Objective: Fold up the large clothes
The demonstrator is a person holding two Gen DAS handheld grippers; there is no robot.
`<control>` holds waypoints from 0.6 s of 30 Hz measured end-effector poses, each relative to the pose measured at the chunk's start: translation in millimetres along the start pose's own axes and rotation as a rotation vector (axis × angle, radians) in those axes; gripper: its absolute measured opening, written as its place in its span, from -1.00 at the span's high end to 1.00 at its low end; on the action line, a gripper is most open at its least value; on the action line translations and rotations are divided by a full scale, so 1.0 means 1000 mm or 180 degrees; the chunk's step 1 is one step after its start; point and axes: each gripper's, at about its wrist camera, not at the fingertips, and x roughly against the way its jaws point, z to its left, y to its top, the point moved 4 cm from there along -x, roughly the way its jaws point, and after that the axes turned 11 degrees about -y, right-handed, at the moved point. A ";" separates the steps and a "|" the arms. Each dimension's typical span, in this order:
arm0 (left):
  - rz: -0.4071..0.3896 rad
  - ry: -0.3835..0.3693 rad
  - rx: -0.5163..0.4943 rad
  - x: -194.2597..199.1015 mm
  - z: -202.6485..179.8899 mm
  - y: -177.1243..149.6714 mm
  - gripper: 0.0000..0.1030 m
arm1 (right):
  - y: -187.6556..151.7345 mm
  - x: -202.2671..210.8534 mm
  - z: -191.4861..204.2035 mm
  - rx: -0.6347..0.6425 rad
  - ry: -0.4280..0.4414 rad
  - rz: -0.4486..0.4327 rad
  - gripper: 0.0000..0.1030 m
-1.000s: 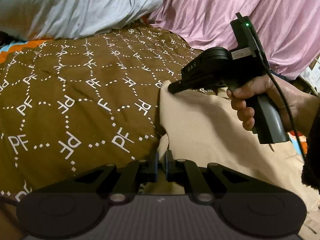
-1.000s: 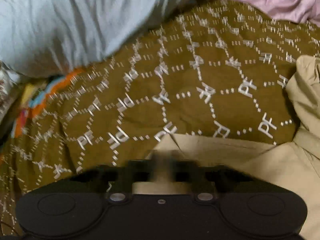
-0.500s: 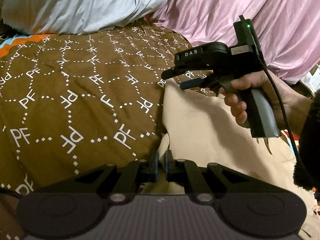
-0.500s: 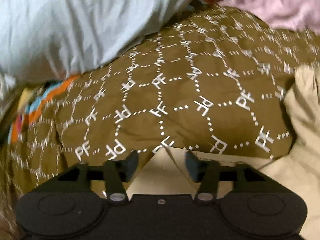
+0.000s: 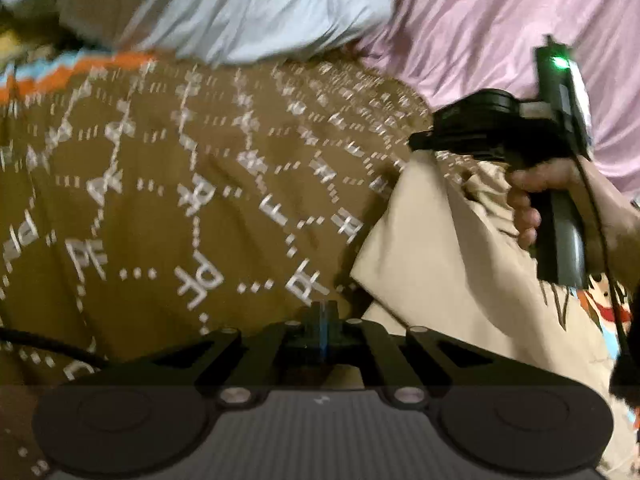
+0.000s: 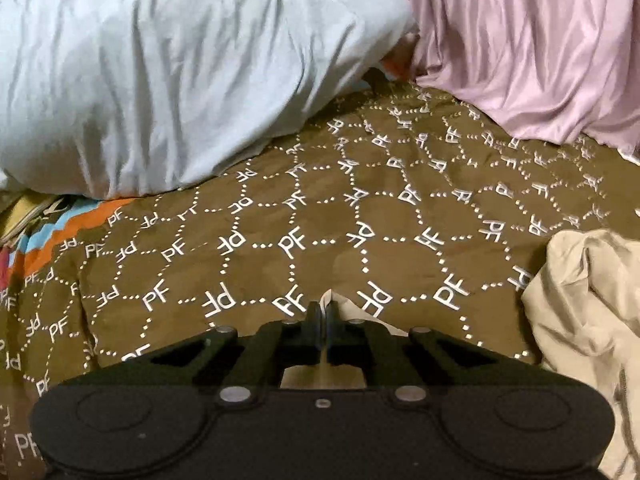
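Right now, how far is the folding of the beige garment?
Done: no finished fold shows; the beige garment lies rumpled on the brown bedspread. In hand: the right gripper, whose jaws have just closed, pinches one corner of it, raised. The left gripper is shut, apparently on nothing. Left: probably grip with the left, then make every fold.

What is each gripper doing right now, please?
Left gripper: shut, nothing seen between its jaws.
Right gripper: just closed, shut on the beige cloth.
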 end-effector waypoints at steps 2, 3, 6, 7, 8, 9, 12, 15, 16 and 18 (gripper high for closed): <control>0.0048 -0.0041 0.0060 -0.002 0.003 0.000 1.00 | -0.006 0.001 0.001 0.0054 -0.0062 -0.0067 0.82; 0.0045 -0.0062 0.0072 -0.001 0.004 0.000 1.00 | -0.008 0.004 -0.002 0.0014 -0.0068 -0.0104 0.52; -0.0082 -0.0127 -0.0016 0.006 -0.001 0.003 0.70 | -0.016 0.027 -0.017 -0.0027 -0.0101 -0.0184 -0.12; -0.0138 -0.0124 -0.0075 0.008 -0.004 0.004 0.36 | -0.024 0.041 -0.025 0.0010 -0.0176 -0.0208 -0.32; -0.0201 -0.0138 -0.0140 0.010 -0.008 0.005 0.17 | -0.035 0.057 -0.034 0.0067 -0.0282 -0.0240 -0.41; -0.0268 -0.0167 -0.0204 0.012 -0.012 0.007 -0.07 | -0.049 0.074 -0.042 0.0148 -0.0393 -0.0281 -0.51; -0.0249 -0.0109 -0.0445 0.001 -0.021 0.012 -0.15 | -0.112 0.132 -0.074 0.0516 -0.0974 -0.0332 -0.69; -0.0051 0.0330 -0.0576 -0.025 -0.017 0.012 -0.11 | -0.187 0.185 -0.114 0.0696 -0.1550 -0.0195 -0.71; 0.0010 0.0416 -0.0561 -0.032 -0.014 0.011 -0.11 | -0.211 0.199 -0.133 0.0584 -0.1717 -0.0075 -0.71; 0.0029 0.0433 -0.0495 -0.036 -0.009 0.011 -0.11 | -0.250 0.221 -0.174 0.0074 -0.1971 0.0119 -0.70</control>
